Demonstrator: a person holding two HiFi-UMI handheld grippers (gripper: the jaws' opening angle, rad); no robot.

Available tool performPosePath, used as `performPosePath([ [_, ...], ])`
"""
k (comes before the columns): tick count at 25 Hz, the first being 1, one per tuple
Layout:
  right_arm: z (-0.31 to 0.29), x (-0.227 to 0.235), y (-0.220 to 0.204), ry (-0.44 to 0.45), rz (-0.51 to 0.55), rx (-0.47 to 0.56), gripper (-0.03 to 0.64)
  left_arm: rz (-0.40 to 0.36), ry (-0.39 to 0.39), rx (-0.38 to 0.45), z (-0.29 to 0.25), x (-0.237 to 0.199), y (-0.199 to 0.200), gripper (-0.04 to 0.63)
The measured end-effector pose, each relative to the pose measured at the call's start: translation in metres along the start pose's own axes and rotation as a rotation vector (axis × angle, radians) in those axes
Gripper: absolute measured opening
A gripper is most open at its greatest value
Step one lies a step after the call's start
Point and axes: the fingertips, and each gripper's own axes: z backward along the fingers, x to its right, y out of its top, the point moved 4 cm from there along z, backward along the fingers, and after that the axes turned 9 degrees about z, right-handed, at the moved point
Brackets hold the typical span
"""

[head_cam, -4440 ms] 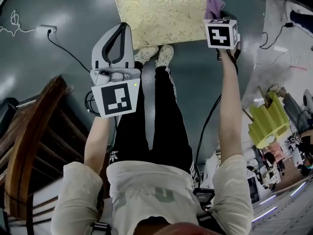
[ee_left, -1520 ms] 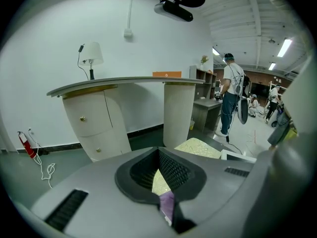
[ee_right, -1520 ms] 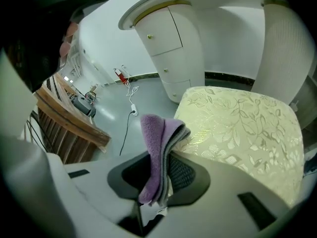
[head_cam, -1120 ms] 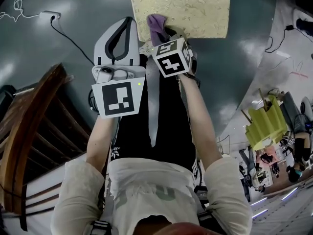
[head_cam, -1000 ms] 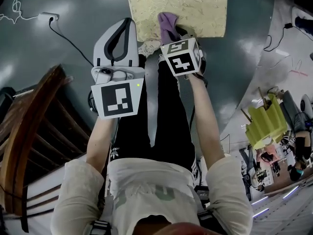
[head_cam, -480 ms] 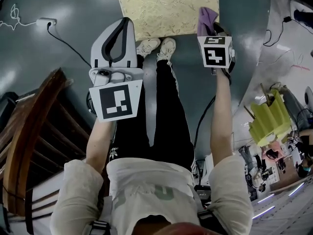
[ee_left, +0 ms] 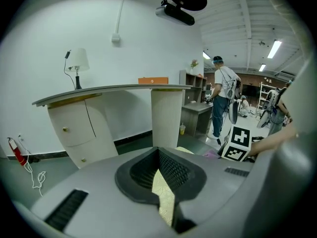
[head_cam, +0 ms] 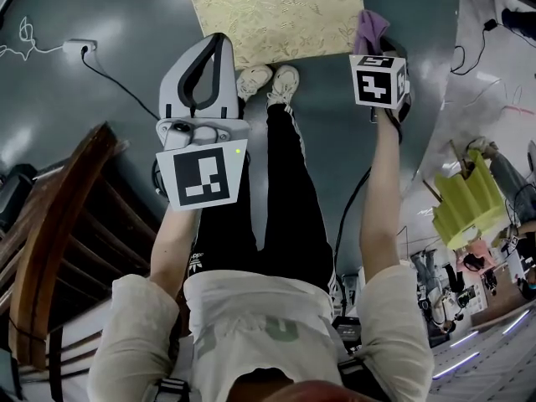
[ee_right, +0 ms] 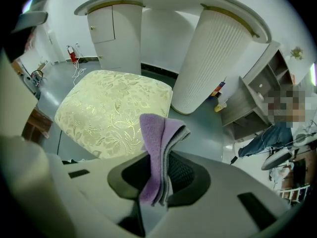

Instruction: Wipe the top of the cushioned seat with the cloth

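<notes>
R tongs (ee_right: pixel 157 181) w/ purple cloth (ee_right: pixel 159 133) by seat (ee_right: pixel 106 108) corner.

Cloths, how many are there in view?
1: a purple cloth, clamped in the right gripper, at the right edge of the cushioned seat. The left gripper holds none.

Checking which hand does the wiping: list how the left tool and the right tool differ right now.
The right tool is shut on the purple cloth; the left tool is shut with nothing between its jaws. The right tool reaches out beside the right edge of the cushioned seat; the left tool is held nearer the person, short of the seat. Both point toward the seat.
</notes>
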Motion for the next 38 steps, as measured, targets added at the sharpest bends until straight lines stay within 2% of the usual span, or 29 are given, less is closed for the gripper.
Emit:
performPosePath([
  [15, -0.004, 0.004, -0.002, -0.016, -0.024, -0.015, 0.089, 0.004, -0.014, -0.006, -0.003, 0.005, -0.003, 0.006],
  [20, 0.025, 0.004, 0.024, -0.03, -0.021, 0.029, 0.089, 0.0, -0.008, 0.027, 0.001, 0.001, 0.02, 0.006],
  [23, 0.073, 0.003, 0.065, -0.048, -0.033, 0.13, 0.089, -0.001, -0.011, 0.066, 0.009, -0.001, 0.057, 0.006],
  [26, 0.141, 0.005, 0.118, -0.091, -0.062, 0.267, 0.089, 0.023, -0.025, 0.12, 0.017, -0.006, 0.11, 0.006],
  [31, 0.29, 0.003, 0.181, -0.151, -0.191, 0.457, 0.089, 0.03, -0.046, 0.136, 0.057, -0.005, 0.201, 0.006],
  [34, 0.372, -0.003, 0.203, -0.169, -0.234, 0.563, 0.089, 0.004, -0.072, 0.16, 0.085, 0.001, 0.245, 0.006],
  [38, 0.452, -0.011, 0.2, -0.199, -0.294, 0.672, 0.089, -0.055, -0.096, 0.19, 0.126, 0.013, 0.281, 0.006],
])
